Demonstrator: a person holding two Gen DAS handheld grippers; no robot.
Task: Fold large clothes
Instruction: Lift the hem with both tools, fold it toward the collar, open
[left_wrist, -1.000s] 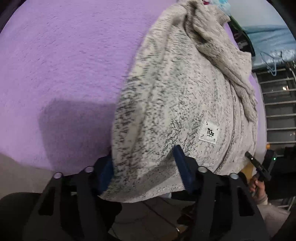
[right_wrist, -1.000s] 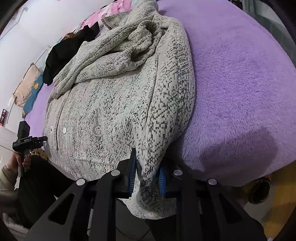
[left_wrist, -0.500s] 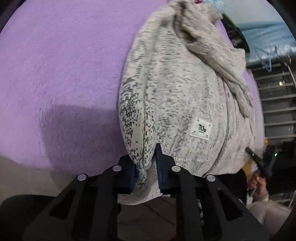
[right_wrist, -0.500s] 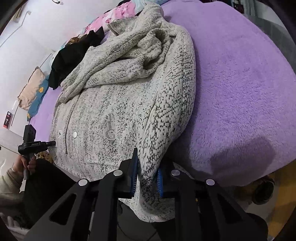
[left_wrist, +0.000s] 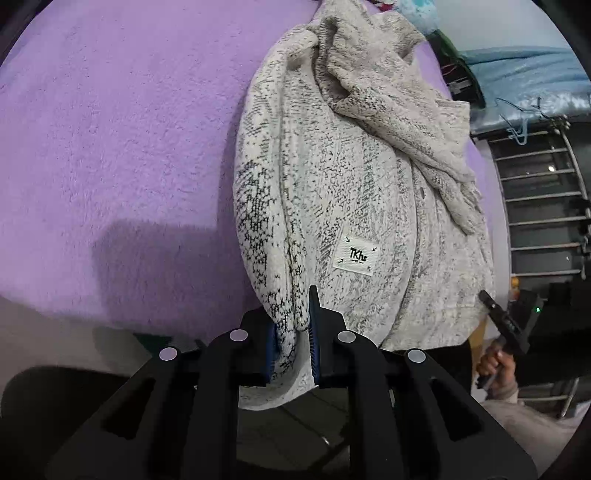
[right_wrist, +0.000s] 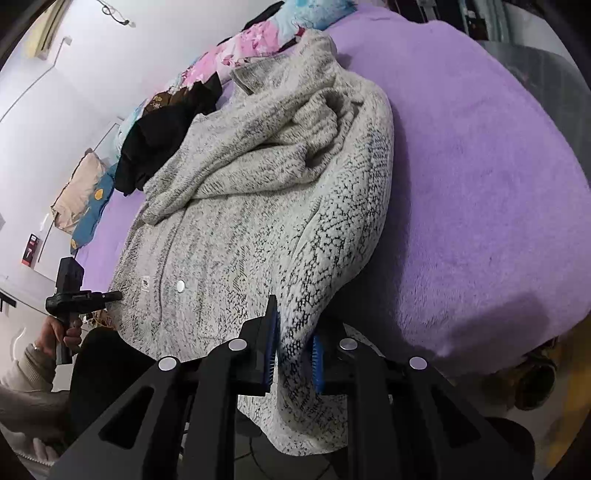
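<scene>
A grey-and-white knit cardigan with a small white label lies buttoned on a purple fleece bed cover, its sleeves bunched at the far end. My left gripper is shut on the near hem corner, and a fold of knit rises between its blue pads. In the right wrist view the same cardigan stretches away. My right gripper is shut on the opposite hem corner, and loose cloth hangs below its jaws. Each view shows the other gripper at the hem's far side, held in a person's hand.
Black clothing, floral bedding and pillows lie at the bed's far end by a white wall. A metal rack and a hanger stand to the right in the left wrist view. The bed's edge and the floor lie just under both grippers.
The left jaws, open around the hem one second ago, have closed on it. Both grippers have risen, lifting the hem corners off the bed's edge.
</scene>
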